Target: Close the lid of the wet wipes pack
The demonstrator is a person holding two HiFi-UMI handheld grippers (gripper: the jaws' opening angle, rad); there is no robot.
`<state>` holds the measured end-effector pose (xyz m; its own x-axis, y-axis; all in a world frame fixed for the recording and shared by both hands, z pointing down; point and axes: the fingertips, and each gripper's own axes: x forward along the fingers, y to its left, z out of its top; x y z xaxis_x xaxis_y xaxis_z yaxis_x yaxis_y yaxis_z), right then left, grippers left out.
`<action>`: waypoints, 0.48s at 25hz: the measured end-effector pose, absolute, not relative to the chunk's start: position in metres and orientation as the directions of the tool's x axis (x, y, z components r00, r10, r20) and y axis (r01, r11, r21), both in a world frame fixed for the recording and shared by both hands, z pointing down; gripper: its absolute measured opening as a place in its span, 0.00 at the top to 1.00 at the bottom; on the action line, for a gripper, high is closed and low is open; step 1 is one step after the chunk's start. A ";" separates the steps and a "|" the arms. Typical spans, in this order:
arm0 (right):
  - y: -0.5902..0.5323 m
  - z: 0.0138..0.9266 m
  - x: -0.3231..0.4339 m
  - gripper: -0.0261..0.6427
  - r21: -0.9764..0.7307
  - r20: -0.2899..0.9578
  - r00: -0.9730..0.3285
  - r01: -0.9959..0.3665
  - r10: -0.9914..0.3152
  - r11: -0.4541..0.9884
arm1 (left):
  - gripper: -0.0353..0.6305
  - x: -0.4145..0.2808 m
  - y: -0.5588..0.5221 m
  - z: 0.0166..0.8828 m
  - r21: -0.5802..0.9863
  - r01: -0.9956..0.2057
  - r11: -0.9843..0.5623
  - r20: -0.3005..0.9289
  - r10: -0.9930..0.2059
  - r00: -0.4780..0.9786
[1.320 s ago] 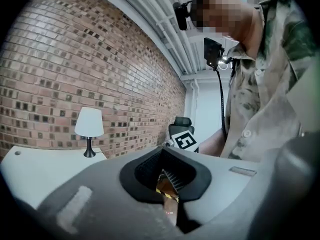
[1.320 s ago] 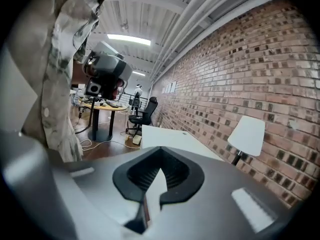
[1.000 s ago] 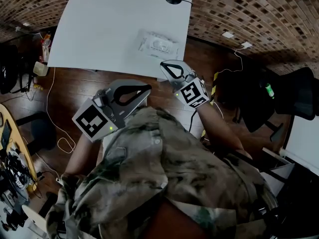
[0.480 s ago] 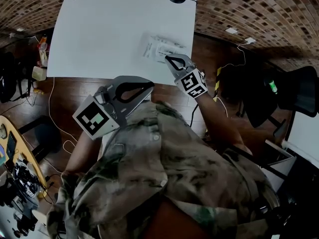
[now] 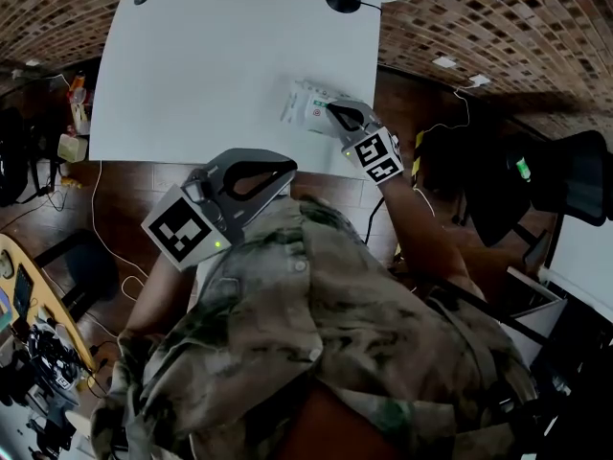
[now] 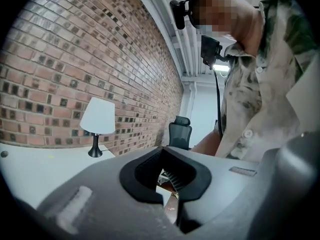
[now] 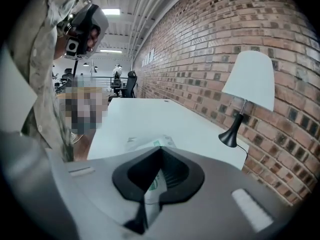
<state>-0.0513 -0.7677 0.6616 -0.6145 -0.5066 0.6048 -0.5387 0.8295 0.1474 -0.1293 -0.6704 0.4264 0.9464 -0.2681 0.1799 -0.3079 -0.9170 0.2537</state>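
White table fills the upper head view, w/ a white-shaded lamp at its far edge by the brick wall. Left gripper hangs off the table, close to the person's torso, jaws together on nothing. Its own view shows only the room beyond the tips. Right gripper reaches over the table's near right corner, jaws likewise closed and empty, tips over the wet wipes pack; whether they touch it can't be told. The pack lies flat near that corner, well apart from the lamp. Its lid is too small to read — up or down, unclear.

Handling, as a judgement: the pack looks like a soft film pouch, light, likely to slide on the smooth top and dent under force. The lid is prob. a stiffer flap on the top face, so closed tips pressing straight down on its free edge should suit better than a pinch — the idle Left gripper could pin the pouch's end if it skates.
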 end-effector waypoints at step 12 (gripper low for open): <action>-0.779 0.673 -0.052 0.95 0.050 0.632 -0.624 -0.559 -0.460 0.828 | 0.95 -0.135 -0.683 0.432 0.268 -0.304 -0.914 0.178 -0.263 0.948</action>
<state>-0.0520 -0.7790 0.6734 -0.6242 -0.4598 0.6316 -0.5590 0.8276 0.0500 -0.1345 -0.6829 0.4324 0.9482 -0.2632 0.1777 -0.3040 -0.9142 0.2680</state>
